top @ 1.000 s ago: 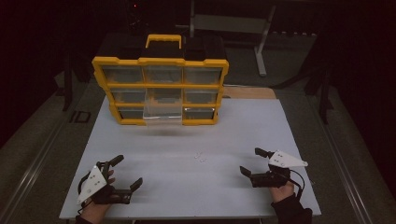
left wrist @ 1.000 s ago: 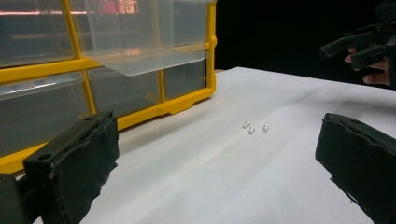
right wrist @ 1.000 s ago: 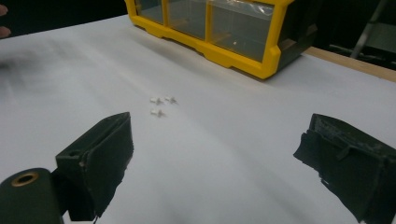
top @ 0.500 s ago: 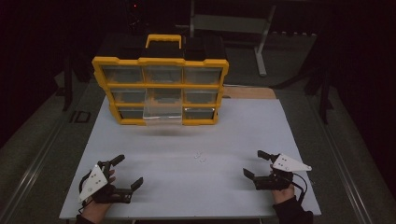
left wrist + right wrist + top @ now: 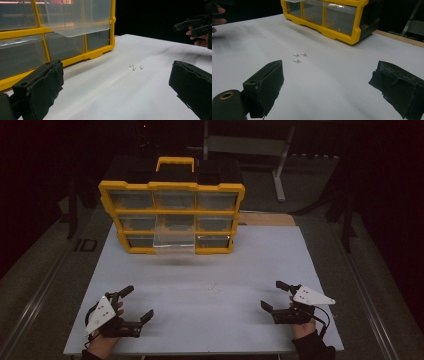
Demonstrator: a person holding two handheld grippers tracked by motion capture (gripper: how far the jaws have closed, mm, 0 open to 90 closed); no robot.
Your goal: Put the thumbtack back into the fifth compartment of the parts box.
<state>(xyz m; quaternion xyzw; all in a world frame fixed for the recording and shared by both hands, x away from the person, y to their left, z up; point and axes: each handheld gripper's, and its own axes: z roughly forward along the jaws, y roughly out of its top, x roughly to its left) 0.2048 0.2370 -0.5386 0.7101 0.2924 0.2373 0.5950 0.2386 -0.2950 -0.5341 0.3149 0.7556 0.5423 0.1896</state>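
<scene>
Both pairs of jaws: spread wide apart, clamped on nothing. Found the left gripper (image 5: 140, 301) low at the near left of the table (image 5: 250, 260), the right gripper (image 5: 270, 294) at the near right, each aimed inward. Saw three small white parts (image 5: 214, 287) lying loose between them, close together, a little forward of both and touched by neither.

Judged the main risk as follows: tiny and light, so likely to skid or flick away if nudged by a thick black pad closing off-centre; likely also to come up two at once, being so tightly grouped (image 5: 136, 66). Could not tell their exact shape from the right gripper view (image 5: 298, 57).

Farther out, noted the yellow organiser (image 5: 172, 215) at the far side, one clear drawer (image 5: 174, 240) pulled out and overhanging the surface. Reckoned a high, hurried carry could clip that drawer's front lip. Otherwise had broad bare surface all round the parts, well clear of every table edge.
</scene>
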